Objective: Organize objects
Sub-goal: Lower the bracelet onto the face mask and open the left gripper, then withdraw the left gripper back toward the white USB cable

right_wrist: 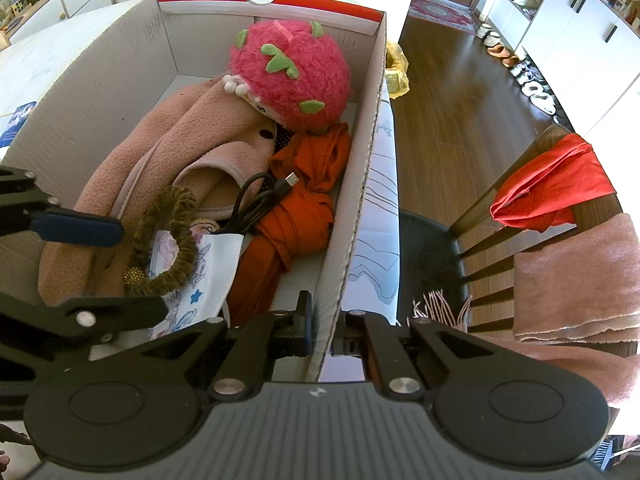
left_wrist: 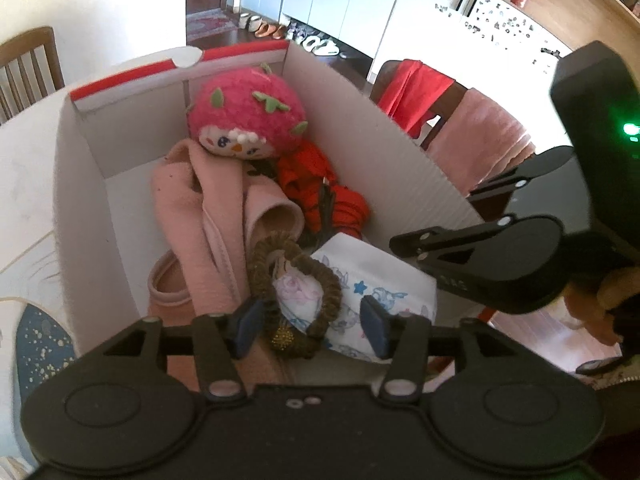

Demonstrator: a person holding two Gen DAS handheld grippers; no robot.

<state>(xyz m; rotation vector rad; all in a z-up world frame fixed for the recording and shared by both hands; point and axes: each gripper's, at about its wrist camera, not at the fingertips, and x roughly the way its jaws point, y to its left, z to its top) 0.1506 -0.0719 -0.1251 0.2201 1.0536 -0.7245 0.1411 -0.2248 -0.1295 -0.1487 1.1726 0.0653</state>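
- Left gripper (left_wrist: 314, 326) fingers spread, pads clear of the brown scrunchie (left_wrist: 298, 300) lying between them, on the printed pouch (left_wrist: 380, 284) inside the box (left_wrist: 400, 152).
- Right gripper (right_wrist: 322, 334) fingers pinch the box's near wall.
- Scrunchie looks light, soft, springy; take it across the band.

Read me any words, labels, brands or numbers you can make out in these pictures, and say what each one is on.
None can be read.
right gripper: raised marks on its finger, too blurred.
white fridge: magnets, too small.
printed pouch: cartoon drawings and stars, no words.
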